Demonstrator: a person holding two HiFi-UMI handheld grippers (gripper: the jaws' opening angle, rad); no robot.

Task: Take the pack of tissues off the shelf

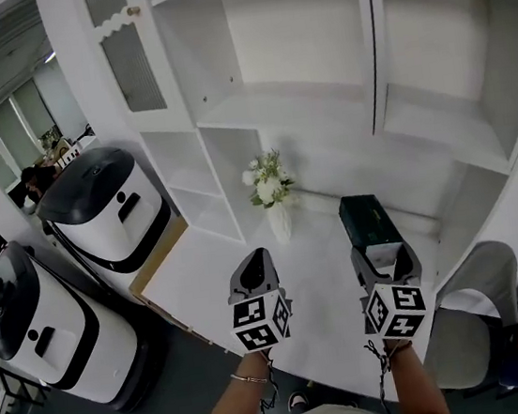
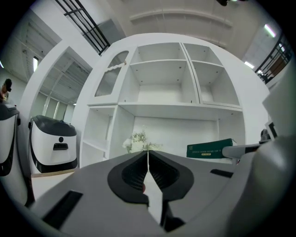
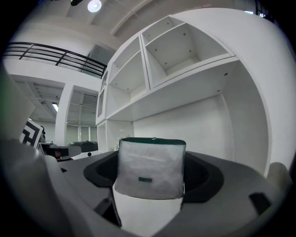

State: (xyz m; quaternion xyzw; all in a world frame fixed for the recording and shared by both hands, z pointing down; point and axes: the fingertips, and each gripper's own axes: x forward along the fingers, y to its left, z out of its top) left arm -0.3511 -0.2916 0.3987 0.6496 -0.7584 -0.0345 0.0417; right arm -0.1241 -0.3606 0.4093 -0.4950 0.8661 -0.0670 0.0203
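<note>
The pack of tissues (image 1: 365,219) is a long dark green block with a pale wrapped end. It lies lengthwise, pointing into the low open bay of the white shelf unit (image 1: 320,98). My right gripper (image 1: 378,250) holds its near end: in the right gripper view the end face (image 3: 150,169) fills the gap between both pads, with the right gripper (image 3: 151,148) shut on it. Whether the pack rests on the white counter (image 1: 246,250) I cannot tell. My left gripper (image 1: 254,254) hovers left of it, jaws shut and empty (image 2: 148,152). The left gripper view shows the pack (image 2: 208,150) side-on.
A white vase of flowers (image 1: 272,195) stands on the counter just left of the pack. Two white-and-black machines (image 1: 108,207) (image 1: 38,325) stand on the floor at the left. At the right is a grey chair (image 1: 475,305). The upper shelves are bare.
</note>
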